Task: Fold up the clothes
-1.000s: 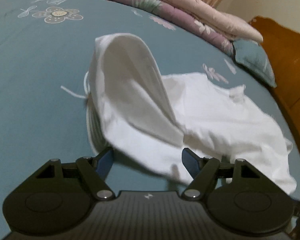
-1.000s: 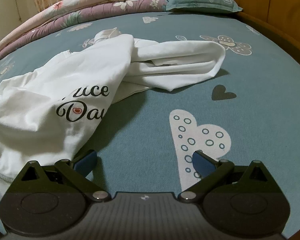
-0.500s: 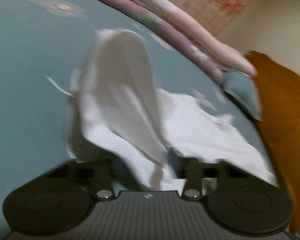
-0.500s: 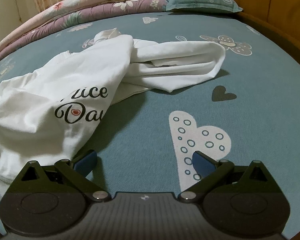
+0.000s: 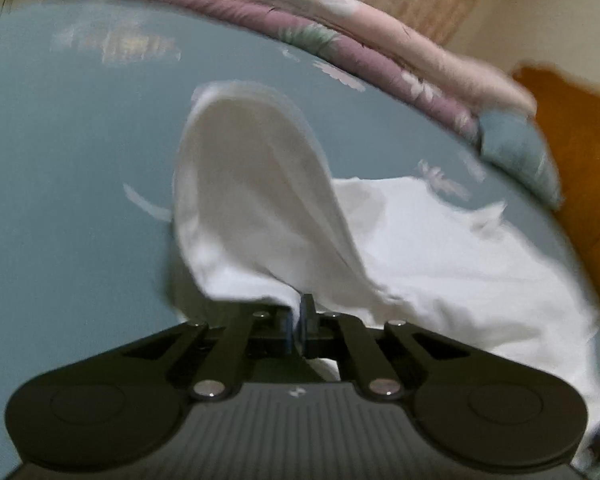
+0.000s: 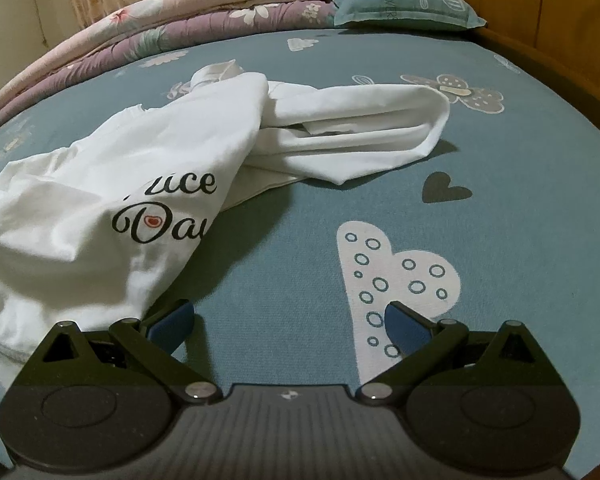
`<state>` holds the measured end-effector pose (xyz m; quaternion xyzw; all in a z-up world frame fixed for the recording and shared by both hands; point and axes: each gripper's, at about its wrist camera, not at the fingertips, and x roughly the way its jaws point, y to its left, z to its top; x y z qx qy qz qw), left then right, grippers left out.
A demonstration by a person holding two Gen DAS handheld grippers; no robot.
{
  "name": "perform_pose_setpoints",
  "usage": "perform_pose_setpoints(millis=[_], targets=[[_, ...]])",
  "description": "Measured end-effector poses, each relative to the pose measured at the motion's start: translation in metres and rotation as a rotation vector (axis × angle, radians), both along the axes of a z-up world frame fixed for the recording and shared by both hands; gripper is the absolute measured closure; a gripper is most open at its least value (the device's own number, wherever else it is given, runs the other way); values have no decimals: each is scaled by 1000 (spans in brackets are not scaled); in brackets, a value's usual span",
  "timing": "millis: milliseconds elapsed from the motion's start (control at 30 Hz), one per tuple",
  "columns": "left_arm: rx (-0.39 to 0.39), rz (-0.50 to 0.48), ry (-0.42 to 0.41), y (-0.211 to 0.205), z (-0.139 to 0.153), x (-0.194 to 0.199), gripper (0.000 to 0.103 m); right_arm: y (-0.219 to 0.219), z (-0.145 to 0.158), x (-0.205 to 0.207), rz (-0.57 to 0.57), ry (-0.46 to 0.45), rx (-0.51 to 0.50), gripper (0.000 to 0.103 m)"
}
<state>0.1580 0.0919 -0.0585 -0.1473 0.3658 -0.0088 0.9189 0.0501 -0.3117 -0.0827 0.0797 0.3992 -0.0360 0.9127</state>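
Left wrist: left tool (image 5: 300, 322), angled downward, pinches white shirt (image 5: 260, 200).

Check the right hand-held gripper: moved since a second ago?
No. The right hand-held gripper stays put: its open fingers frame the same bubble-dotted white heart on the teal bedsheet, beside the white T-shirt.

**Materials and finishes**

Shirt (image 6: 172, 168): soft matt white cloth, creased. Bedsheet (image 6: 300, 264): matt teal woven cloth, printed. Quilt (image 6: 148, 24): matt floral cloth. Headboard (image 6: 572, 0): smooth glossy wood. Right tool (image 6: 290, 318): matt black plastic, shiny metal rivets.
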Motion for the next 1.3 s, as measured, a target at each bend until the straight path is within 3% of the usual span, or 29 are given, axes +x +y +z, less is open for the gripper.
perform_pose_setpoints(millis=[200,433,633,933,1067,1300], targets=[[406,-15,2,19,24,0,101,1,-1,2,9,0,-12,0],[645,89,52,72,40,10,101,1,-2,1,16,-4,-16,0],[702,139,8,85,66,6,101,1,-1,2,12,1,-18,0],[858,23,-158,50,112,-18,100,5,-1,4,-1,13,-34,0],[851,-92,-214,23,117,-14,100,6,-1,5,-10,19,-38,0],[758,-406,-222,-64,75,-12,100,8,0,4,-5,32,-39,0]])
